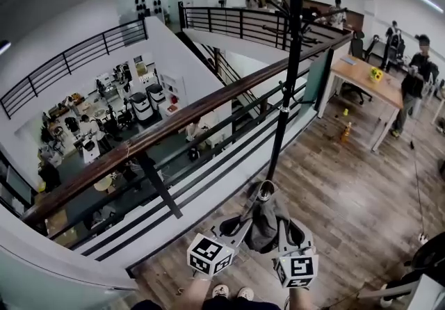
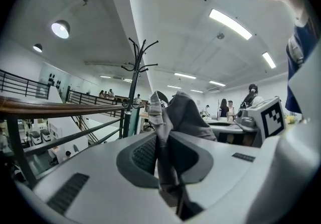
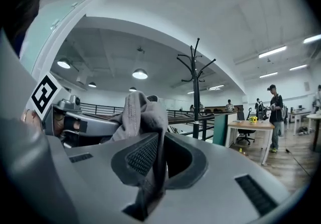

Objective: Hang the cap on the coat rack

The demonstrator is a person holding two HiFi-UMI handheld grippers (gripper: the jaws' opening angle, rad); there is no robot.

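Nearest the head camera, at 6 o'clock, sit the marker cubes of the two tools with the person's shoes [image 1: 233, 292] just below them. The left tool [image 1: 238, 224] and the right tool [image 1: 284, 229] point toward 12 o'clock and meet on a grey cap [image 1: 264, 222], which hangs crumpled between them over the wooden floor [image 1: 348, 204].

In the left gripper view the left tool [image 2: 165, 155] has its jaws drawn narrow, pinching a fold of the cap [image 2: 183, 112]. The cloth rises out of the gap and bunches toward 12 o'clock. In the right gripper view the right tool [image 3: 155, 160] is likewise closed narrow on the cap [image 3: 140, 112], with grey fabric trapped between the pads and spilling over the left-hand jaw.

A black coat rack [image 1: 292, 72] stands just beyond the cap in the head view. Its pole runs up to 12 o'clock, where the hooks branch out, and none of them carries anything. It stands beside a wood-topped railing [image 1: 174, 124] that crosses from 8 o'clock to 1 o'clock above a lower floor. The rack [image 2: 136, 67] shows at 11 o'clock in the left gripper view, and the rack [image 3: 195, 77] shows at 1 o'clock in the right gripper view.

A wooden bench [image 1: 365, 76] stands at 2 o'clock, well apart from the cap.
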